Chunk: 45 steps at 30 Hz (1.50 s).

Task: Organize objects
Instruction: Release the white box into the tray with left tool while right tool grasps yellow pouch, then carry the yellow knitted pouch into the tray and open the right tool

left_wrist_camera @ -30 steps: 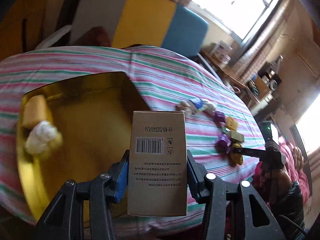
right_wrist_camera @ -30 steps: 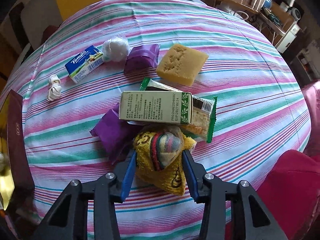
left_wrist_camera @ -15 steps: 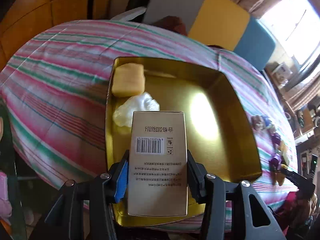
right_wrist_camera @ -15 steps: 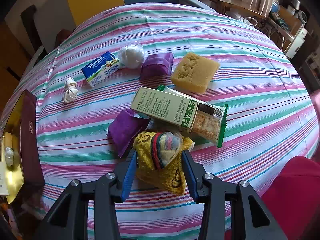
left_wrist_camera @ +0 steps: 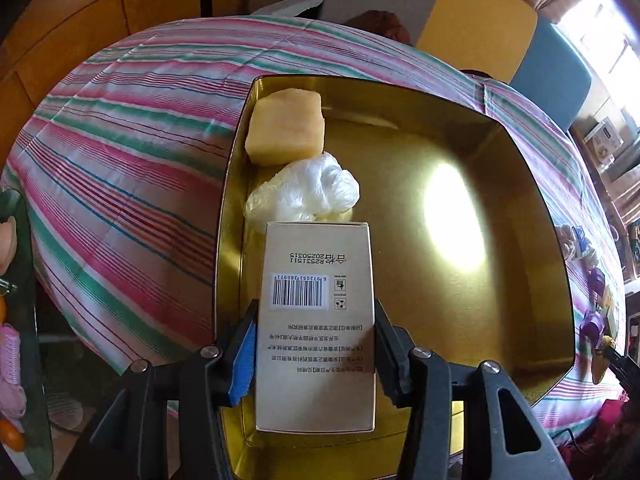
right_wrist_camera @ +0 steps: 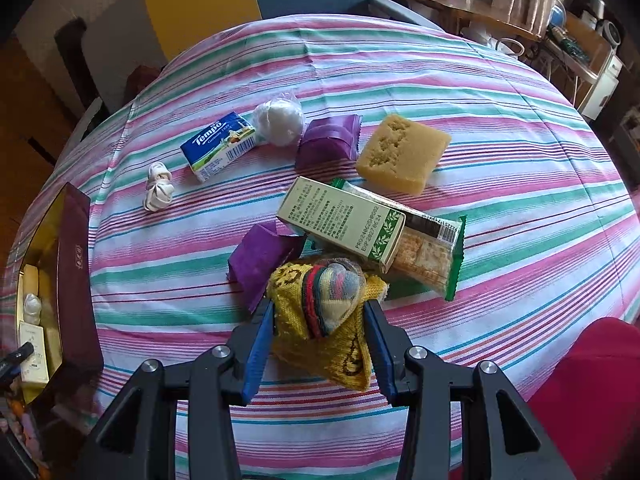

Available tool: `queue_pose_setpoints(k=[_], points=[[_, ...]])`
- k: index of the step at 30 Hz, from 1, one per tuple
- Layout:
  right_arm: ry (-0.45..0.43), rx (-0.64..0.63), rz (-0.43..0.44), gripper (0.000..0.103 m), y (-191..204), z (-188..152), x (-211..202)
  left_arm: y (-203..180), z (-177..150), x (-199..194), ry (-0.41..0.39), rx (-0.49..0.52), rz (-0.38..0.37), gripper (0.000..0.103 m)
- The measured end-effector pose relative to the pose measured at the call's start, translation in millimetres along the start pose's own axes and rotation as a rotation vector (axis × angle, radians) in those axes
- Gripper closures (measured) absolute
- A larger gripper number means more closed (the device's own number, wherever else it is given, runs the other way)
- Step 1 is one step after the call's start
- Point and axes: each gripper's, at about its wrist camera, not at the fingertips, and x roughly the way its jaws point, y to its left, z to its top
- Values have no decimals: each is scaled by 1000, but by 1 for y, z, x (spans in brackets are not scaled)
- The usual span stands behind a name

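My left gripper (left_wrist_camera: pixel 316 320) is shut on a tan cardboard box (left_wrist_camera: pixel 318 300) with a barcode and holds it over the left side of a gold-lined tin (left_wrist_camera: pixel 520 320). In the tin lie a yellow sponge (left_wrist_camera: pixel 286 128) and a white plastic-wrapped ball (left_wrist_camera: pixel 308 192). My right gripper (right_wrist_camera: pixel 320 316) is shut on a yellow knitted sock bundle (right_wrist_camera: pixel 324 316) above the striped tablecloth (right_wrist_camera: pixel 500 120). Beyond it lie a green-white carton (right_wrist_camera: pixel 340 220), a cracker pack (right_wrist_camera: pixel 424 256), two purple packets (right_wrist_camera: pixel 260 256), a yellow sponge (right_wrist_camera: pixel 402 152), a Tempo tissue pack (right_wrist_camera: pixel 218 146) and a white ball (right_wrist_camera: pixel 280 122).
The tin, maroon outside, also shows at the left edge of the right wrist view (right_wrist_camera: pixel 74 264). A white knotted band (right_wrist_camera: pixel 159 186) lies near it. Chairs in grey, yellow and blue (left_wrist_camera: pixel 476 20) stand behind the table. A red cushion (right_wrist_camera: pixel 592 392) is at lower right.
My left gripper has swung from the table's far side to over the tin, carrying the box down toward its left side. My right gripper has lifted the sock bundle and drawn back slightly.
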Motion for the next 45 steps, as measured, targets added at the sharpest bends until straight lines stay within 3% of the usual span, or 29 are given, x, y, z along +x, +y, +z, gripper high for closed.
queue_pose_setpoints(k=[8,15,18,23,28,32,37,45], points=[[0,-11,4,58,1,-1,0,-4,2,1,-31,8,26,52],[6,-31,26,58,3,-2,0,-8,-1,-8,-26,26,-6,36],[7,-47,40,59,6,-3,-1,-10,-3,-17,-42,32,-6,34],[-1,-54,73,60,7,-8,-9,-4,-2,-44,-105,19,-40,34],[-24,-83,157,60,21,-21,-25,4,-1,-68,-193,13,-73,34],[-60,-165,247,60,56,-26,-45,11,-1,-72,-210,16,-101,34],[-96,-345,373,60,130,-30,-68,22,-4,-73,-193,-19,-145,34],[-47,-594,522,60,260,-46,-62,42,-6,-78,-213,-42,-143,35]])
